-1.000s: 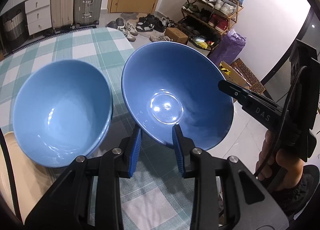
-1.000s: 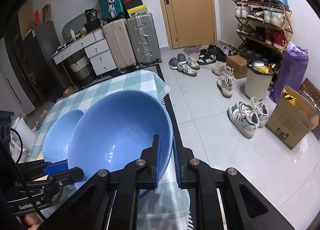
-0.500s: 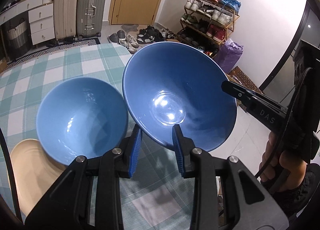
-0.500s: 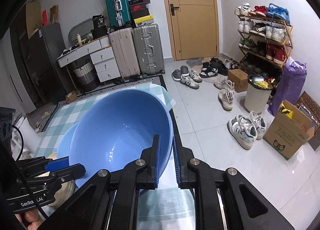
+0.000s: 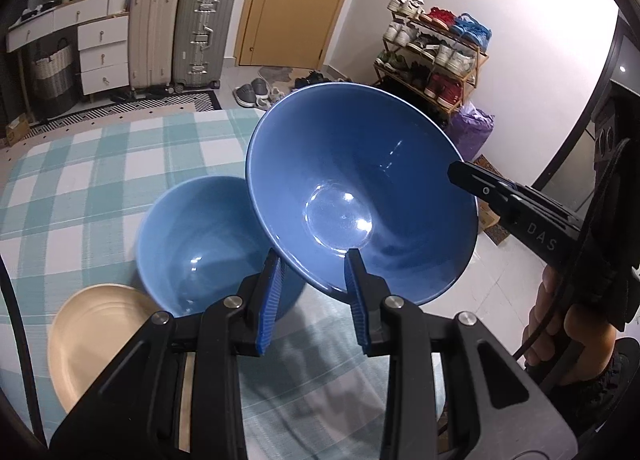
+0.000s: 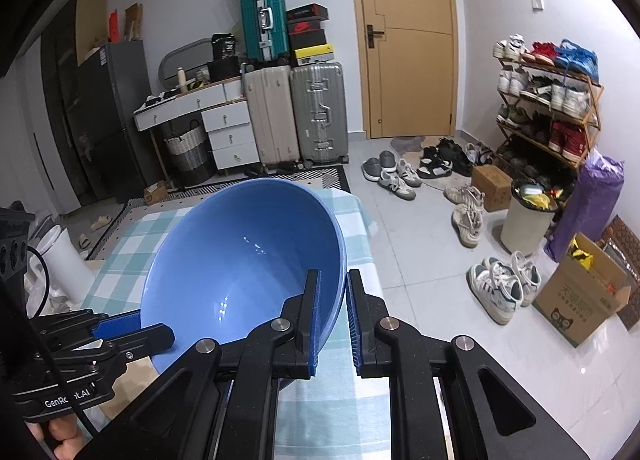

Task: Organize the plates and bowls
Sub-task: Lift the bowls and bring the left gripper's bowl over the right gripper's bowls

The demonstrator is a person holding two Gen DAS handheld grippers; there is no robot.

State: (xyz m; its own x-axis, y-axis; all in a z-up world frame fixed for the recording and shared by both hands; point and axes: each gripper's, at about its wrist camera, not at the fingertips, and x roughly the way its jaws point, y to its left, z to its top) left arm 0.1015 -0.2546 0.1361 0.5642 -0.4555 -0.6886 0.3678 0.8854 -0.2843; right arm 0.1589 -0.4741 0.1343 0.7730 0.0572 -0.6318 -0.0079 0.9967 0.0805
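Above checked tablecloth (image 5: 100, 164), right gripper (image 6: 332, 316) jaws pinch blue bowl (image 5: 360, 200) rim; left gripper (image 5: 312, 296) released

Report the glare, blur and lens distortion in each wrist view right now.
Left wrist view: bright ceiling-light glare on the floor of the held blue bowl; the checked tablecloth near the fingers is softly blurred; door and walls bow outward. Right wrist view: small glints inside the same bowl; black vignette at the corners; the shoe rack curves.
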